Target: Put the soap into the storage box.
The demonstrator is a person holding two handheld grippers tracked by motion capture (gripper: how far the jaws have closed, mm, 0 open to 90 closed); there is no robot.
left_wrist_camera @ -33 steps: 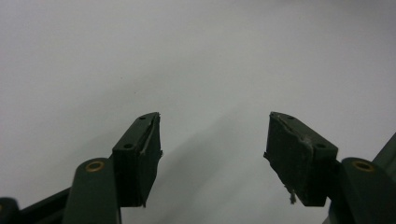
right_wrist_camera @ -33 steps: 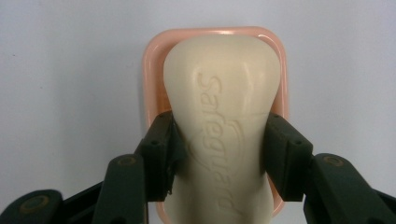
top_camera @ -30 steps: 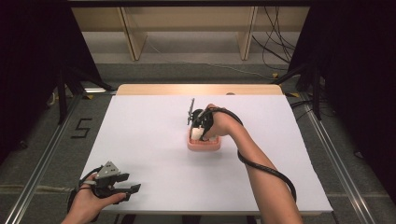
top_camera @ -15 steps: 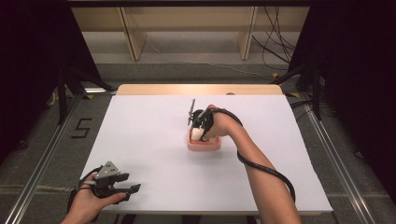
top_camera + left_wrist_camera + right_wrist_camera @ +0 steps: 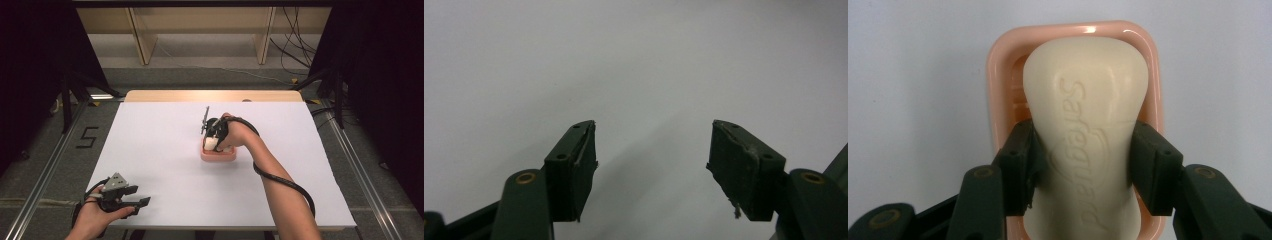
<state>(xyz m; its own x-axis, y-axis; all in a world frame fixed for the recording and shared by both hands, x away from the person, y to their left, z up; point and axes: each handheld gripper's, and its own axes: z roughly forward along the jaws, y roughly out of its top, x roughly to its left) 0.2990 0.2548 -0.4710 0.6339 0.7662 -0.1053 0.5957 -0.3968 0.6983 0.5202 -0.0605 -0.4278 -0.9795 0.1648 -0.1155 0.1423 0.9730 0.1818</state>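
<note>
Jaws of right gripper [image 5: 1083, 165] clamp soap bar [image 5: 1088, 125] over pink dish [image 5: 998, 70].

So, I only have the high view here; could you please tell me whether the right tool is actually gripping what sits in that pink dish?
Observer: Yes, the right tool has its jaws closed on both sides of a cream soap bar.
Operator: Thank you. Is the bar inside the dish?
Observer: It lies over the pink soap dish, whose rim shows around its far end.
Operator: And the left tool?
Observer: The left tool is open, with bare white table between its jaws.
</note>
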